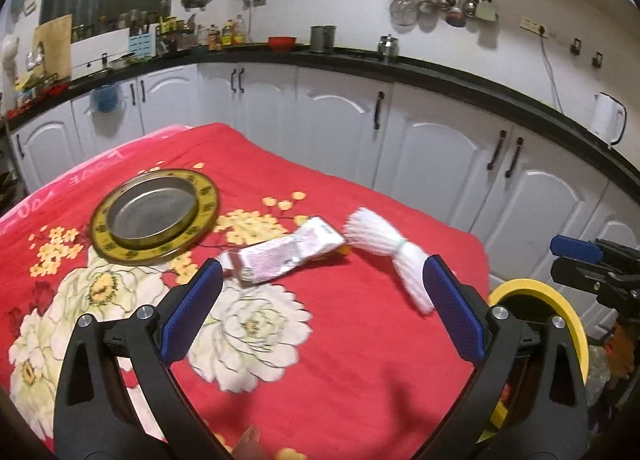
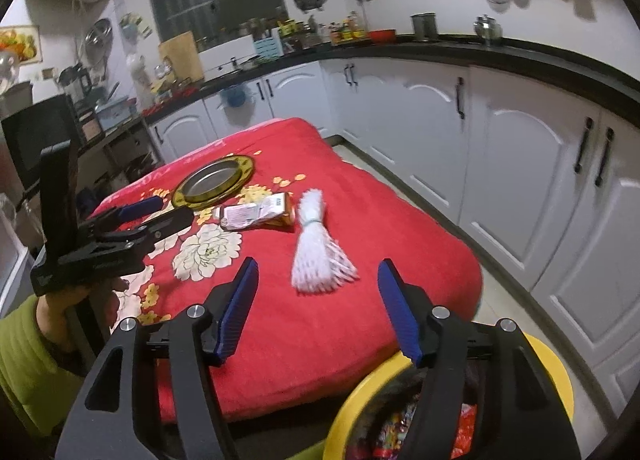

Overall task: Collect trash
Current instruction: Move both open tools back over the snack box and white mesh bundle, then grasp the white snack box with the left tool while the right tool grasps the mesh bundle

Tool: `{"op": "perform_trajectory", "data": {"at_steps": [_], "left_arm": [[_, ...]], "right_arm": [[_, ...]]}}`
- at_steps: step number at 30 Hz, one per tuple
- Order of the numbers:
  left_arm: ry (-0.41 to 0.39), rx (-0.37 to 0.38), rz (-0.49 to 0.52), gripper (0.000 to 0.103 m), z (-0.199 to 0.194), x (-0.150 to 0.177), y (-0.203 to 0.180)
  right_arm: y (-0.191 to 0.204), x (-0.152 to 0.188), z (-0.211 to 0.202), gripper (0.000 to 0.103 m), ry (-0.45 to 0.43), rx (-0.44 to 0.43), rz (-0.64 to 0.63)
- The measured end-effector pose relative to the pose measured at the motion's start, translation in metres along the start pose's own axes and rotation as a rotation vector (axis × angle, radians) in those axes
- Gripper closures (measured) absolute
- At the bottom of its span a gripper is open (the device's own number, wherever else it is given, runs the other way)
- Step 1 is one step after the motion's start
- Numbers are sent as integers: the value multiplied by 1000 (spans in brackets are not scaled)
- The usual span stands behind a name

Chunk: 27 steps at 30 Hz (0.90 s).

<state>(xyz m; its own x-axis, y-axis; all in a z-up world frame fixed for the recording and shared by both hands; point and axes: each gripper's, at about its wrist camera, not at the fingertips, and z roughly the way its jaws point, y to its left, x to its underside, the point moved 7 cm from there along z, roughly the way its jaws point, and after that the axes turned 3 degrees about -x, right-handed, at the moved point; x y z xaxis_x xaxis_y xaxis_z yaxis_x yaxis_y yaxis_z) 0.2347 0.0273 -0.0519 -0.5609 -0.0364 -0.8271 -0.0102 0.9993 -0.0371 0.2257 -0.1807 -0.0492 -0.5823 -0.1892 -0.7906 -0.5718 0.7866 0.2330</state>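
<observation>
Some trash can already be seen inside the yellow bin (image 2: 554, 376) beside the counter (image 2: 360, 300). Two pieces are left on the red cloth: a crumpled wrapper (image 1: 286, 254) near the gold-rimmed plate (image 1: 154, 215), and a white foam net (image 2: 318, 256) just beside the wrapper. Both the left tongs (image 1: 320, 308) and the right tongs (image 2: 318, 310) are spread wide, and nothing is held.
</observation>
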Motion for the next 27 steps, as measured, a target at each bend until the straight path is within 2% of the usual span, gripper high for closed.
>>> {"op": "perform_trajectory", "data": {"at_steps": [9,16,21,22,24,27], "left_arm": [[81,-32,1,11,43,5,34],[160,-15,87,11,85,3,40],[201,14,165,11,106,-3,33],[210,20,189,11,111,-3,31],[232,42,233,11,120,-2,25],[265,60,303,11,131,5,17]], "right_arm": [[8,-7,66,40,93,1,-62],[-2,0,123,40,193,7,-31],[-5,8,148,41,242,11,0],[-5,11,150,42,251,19,1],[-7,16,153,58,263,35,5],[-11,20,148,73,249,46,15]]}}
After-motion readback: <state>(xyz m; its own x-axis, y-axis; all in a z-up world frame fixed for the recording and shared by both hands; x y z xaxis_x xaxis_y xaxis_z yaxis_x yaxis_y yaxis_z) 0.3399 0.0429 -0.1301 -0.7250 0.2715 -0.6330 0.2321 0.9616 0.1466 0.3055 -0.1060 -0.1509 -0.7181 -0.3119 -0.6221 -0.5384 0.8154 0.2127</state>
